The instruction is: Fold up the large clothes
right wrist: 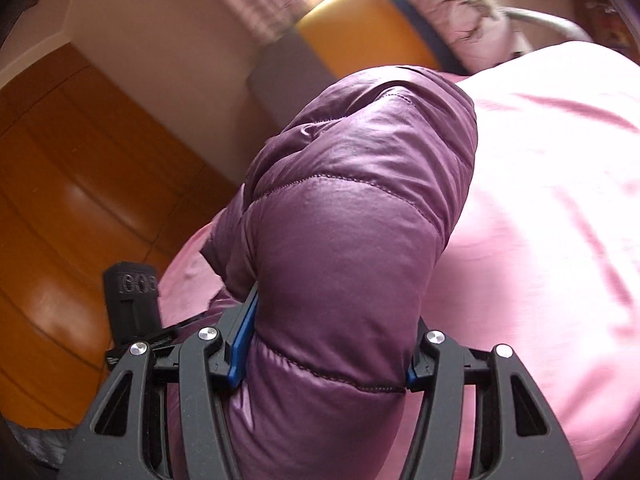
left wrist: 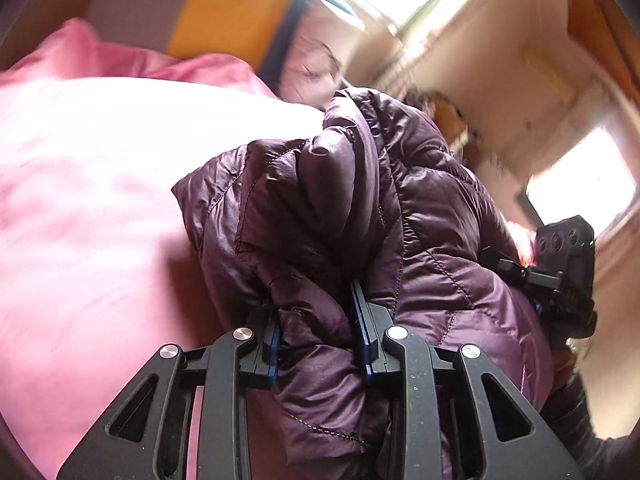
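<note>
your purple jacket (left wrist: pixel 360 200) runs off the bottom edge in both views. it hides your right hand-held gripper (right wrist: pixel 332 344) fingertips. background window (left wrist: pixel 580 188) motion-blurred.

Below me spreads a pink bedsheet (left wrist: pixel 80 200), smooth and brightly lit. At its far end I see an orange headboard (left wrist: pixel 224 12) with a dark blue edge, and beside it a pale patterned pillow (right wrist: pixel 460 12). Bright windows (left wrist: pixel 580 184) glare through blur, and glossy wooden flooring (right wrist: pixel 72 200) lies alongside.
</note>
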Motion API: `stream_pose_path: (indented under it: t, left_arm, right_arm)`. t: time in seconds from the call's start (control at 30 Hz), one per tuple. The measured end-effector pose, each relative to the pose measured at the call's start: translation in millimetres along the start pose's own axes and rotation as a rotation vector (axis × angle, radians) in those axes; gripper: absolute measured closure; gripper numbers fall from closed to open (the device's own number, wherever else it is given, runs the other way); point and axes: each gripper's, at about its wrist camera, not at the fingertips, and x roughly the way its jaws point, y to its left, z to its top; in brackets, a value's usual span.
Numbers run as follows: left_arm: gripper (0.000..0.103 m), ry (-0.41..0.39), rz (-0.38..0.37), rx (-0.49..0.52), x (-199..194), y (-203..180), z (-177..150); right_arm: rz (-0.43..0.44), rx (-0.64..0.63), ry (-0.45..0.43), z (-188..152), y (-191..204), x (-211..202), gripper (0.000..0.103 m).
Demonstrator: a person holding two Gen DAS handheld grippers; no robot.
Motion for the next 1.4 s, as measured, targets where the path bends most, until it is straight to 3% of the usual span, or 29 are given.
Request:
stream_pose_path:
  t: [0.07,0.2,0.27,0.4,0.53,0.6,0.7,0.8,0.9,1.03,1.13,1.27,1.4]
  left_arm:
    - [0.075,0.059,0.055,0.064,34,-24,4]
    - [0.075,0.079,0.108,0.105,57,-42,7]
    - [0.071,0.068,0.143,0.121,50,-47,7]
    - [0.057,0.032,0.220,0.157,32,-62,8]
    - [0.057,-0.038,0.277,0.170,7,-63,18]
    - [0.057,-0.080,0.280,0.177,-9,-64,26]
    - [0.057,-0.108,0.220,0.185,-16,-79,42]
    - [0.057,-0.092,0.167,0.205,-13,-98,48]
    - [0.057,-0.039,0.160,0.211,7,-109,49]
    - [0.057,0.023,0.248,0.157,51,-80,41]
    - [0.057,0.032,0.270,0.103,70,-50,29]
    - [0.057,-0.003,0.288,0.089,73,-32,21]
    - [0.057,-0.034,0.271,0.067,62,-31,16]
  right_arm:
    - [-0.035,0.044,0.010,-4,-28,-5,0.043]
    - [-0.089,0.086,-0.005,-18,-44,-13,0.026]
    - [-0.161,0.051,-0.041,-24,-34,-25,0.018]
    - [-0.313,-0.052,-0.122,-34,5,-43,0.017]
    - [-0.321,-0.143,-0.169,-45,44,-50,0.018]
    - [-0.311,-0.186,-0.173,-48,66,-42,0.018]
    - [-0.338,-0.276,-0.134,-72,92,-24,0.019]
    - [-0.388,-0.364,-0.099,-87,127,11,0.018]
    - [-0.446,-0.424,-0.087,-106,135,43,0.018]
    - [-0.526,-0.487,-0.089,-127,135,75,0.018]
    - [-0.547,-0.543,-0.096,-143,139,94,0.018]
    - [-0.568,-0.581,-0.092,-153,145,109,0.018]
    - [-0.514,-0.533,-0.063,-150,150,96,0.018]
